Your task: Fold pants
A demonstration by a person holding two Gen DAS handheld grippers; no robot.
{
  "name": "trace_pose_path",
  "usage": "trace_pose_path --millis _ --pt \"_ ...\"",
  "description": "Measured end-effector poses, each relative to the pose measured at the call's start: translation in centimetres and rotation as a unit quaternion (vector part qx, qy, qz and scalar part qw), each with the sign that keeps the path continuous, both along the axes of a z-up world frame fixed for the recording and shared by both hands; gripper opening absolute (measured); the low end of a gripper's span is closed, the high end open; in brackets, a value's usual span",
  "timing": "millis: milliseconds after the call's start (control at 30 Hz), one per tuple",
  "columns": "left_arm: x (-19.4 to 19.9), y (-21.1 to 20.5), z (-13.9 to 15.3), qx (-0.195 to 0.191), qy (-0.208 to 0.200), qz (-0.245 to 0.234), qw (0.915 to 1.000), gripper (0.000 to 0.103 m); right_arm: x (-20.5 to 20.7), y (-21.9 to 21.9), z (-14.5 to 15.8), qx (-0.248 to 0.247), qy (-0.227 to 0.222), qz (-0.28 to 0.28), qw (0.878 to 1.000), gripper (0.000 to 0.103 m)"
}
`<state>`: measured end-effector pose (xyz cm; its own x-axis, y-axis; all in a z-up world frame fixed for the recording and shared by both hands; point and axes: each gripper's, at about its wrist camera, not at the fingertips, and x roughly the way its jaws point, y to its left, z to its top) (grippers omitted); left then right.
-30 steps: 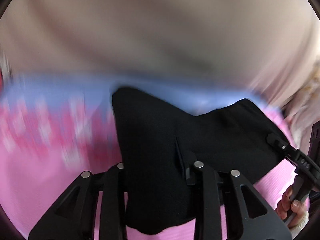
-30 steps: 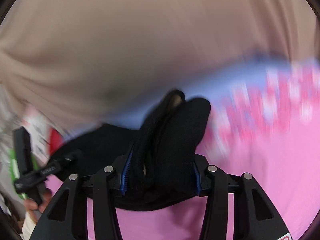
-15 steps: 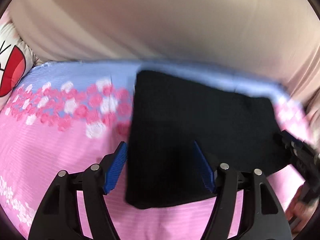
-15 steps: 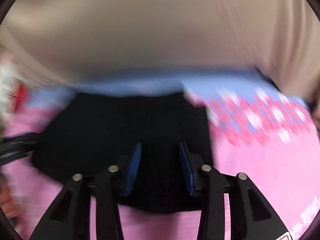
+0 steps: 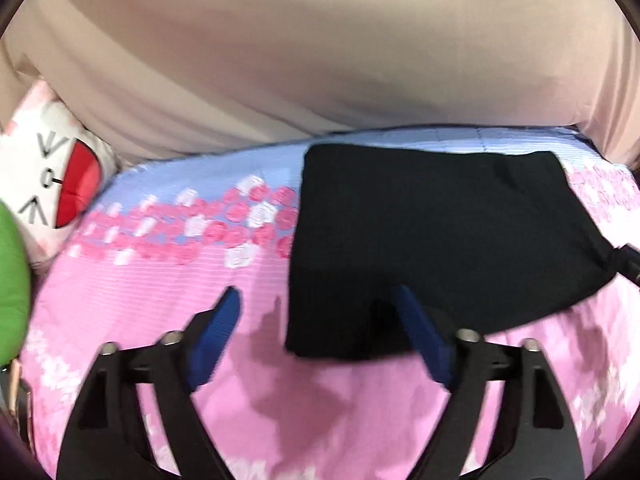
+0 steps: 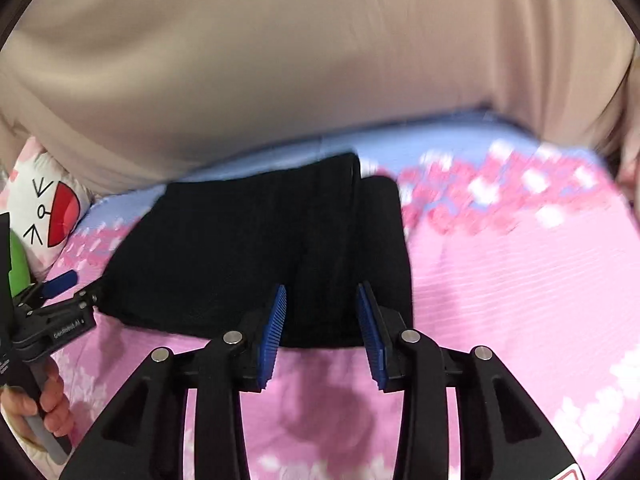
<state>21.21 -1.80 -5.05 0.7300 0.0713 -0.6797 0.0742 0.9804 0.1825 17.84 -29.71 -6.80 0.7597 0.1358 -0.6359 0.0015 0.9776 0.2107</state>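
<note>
The black pants [image 5: 432, 240] lie folded flat in a rectangle on the pink bedsheet [image 5: 168, 288]. My left gripper [image 5: 320, 308] hovers over their near left corner, blue pads spread wide and still opening, the cloth below them untouched. In the right wrist view the pants [image 6: 248, 248] fill the middle. My right gripper [image 6: 322, 308] stands open just above their near right edge, pads apart and pressing nothing. The left gripper [image 6: 74, 290] shows at that view's left edge, held by a hand [image 6: 44, 404].
A beige curtain [image 5: 320, 60] hangs right behind the bed's far edge. At the left lie a white cushion with a red cartoon mouth [image 5: 60, 184] and something green [image 5: 12, 280]. The sheet has a blue band with pink flowers [image 5: 200, 216] at the far side.
Both grippers have let go of the pants, which dropped from a hanging bunch to a flat fold. Both pulled back and up. The left jaws spread much wider.
</note>
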Motion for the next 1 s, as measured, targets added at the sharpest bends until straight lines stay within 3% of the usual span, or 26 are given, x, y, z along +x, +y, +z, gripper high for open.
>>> trace_pose_path --millis 67,133,267,333,600,767,1000 --pt "-2.1 0.0 1.0 0.003 -0.011 0.002 0.9999 0.086 -2.4 0.5 0.3 -0.011 -0.016 -0.006 1.0 0.043" --pt "-4.0 0.1 1.7 0.002 -0.016 0.002 0.9999 0.088 -4.4 1.2 0.7 -0.018 -0.026 -0.01 0.999 0.061" --pt "-7.8 0.2 2.3 0.0 -0.021 -0.001 0.9998 0.092 -7.8 2.8 0.6 -0.035 -0.042 -0.018 0.998 0.07" --pt "-9.9 0.3 2.4 -0.004 -0.027 0.0 0.9996 0.092 -9.3 3.1 0.7 -0.031 -0.05 -0.024 0.998 0.083" --pt "-15.9 0.9 1.0 -0.022 -0.027 0.012 0.9993 0.098 -15.1 2.9 -1.5 -0.025 -0.048 -0.056 0.997 0.086" --pt "-18.2 1.3 -0.3 -0.006 -0.032 0.025 0.9992 0.098 -17.6 3.3 -2.8 -0.032 -0.04 -0.053 0.997 0.086" --pt "-20.1 2.5 -0.5 -0.04 -0.038 0.023 0.9982 0.098 -19.4 4.4 -3.6 -0.047 -0.04 -0.05 0.997 0.087"
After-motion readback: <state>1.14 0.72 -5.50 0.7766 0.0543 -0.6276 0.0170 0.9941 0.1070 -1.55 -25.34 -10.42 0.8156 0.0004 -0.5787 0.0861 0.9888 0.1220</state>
